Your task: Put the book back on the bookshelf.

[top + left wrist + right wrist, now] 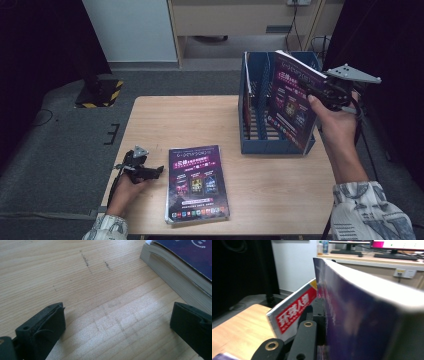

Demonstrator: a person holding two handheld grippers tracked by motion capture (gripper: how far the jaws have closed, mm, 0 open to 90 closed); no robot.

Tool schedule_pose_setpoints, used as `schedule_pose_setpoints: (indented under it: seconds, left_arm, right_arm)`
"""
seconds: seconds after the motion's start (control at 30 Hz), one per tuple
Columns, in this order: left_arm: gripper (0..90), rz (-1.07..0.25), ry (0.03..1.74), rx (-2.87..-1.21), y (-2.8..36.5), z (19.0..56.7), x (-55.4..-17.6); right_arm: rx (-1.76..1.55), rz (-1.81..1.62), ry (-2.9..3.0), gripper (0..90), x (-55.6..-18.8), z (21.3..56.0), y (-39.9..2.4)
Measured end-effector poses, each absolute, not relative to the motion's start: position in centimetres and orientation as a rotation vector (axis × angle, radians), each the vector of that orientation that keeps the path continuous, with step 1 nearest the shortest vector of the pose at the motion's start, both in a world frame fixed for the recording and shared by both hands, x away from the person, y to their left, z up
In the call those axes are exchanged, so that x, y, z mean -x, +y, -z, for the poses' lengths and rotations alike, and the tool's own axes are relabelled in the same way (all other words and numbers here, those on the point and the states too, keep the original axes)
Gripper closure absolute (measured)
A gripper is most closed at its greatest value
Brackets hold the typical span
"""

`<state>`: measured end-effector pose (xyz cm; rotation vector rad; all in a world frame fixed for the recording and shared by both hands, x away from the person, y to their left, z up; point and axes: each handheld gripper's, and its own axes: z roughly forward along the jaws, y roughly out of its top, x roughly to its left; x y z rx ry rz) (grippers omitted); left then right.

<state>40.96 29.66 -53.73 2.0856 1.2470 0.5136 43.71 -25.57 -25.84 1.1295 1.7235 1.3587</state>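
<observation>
Step in hand: filing books into rack. Right gripper (314, 96) clamped on upright book (292, 102), held above rack (272, 145) at far right of table (150, 125). Next move, by judgement: line spine up with free slot, lower straight, release.

Second book (196, 182): flat, near centre, just right of left gripper (159, 171), whose jaws stand wide and empty over bare wood.

Materials: books thick softbacks, glossy purple covers, pale page blocks. Rack blue, rigid, upright dividers; a magazine (292, 312) with red label already stands inside. Table pale wood grain, matt, few scuffs.
</observation>
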Motion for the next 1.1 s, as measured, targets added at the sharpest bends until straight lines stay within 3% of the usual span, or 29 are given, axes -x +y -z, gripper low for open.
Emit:
schedule_pose_setpoints:
  seconds: [0.5, 1.1]
  left_arm:
    - [0.0, -0.515, 1.252, -2.082, 29.6, 53.7, -41.0]
    - [0.0, -0.517, 1.257, -2.079, 29.6, 53.7, -41.0]
  right_arm:
    - [-1.226, -1.260, 1.621, 82.5, -49.0, 27.7, -24.5]
    - [-1.250, -1.250, 1.564, 82.4, -52.4, 29.2, -23.0]
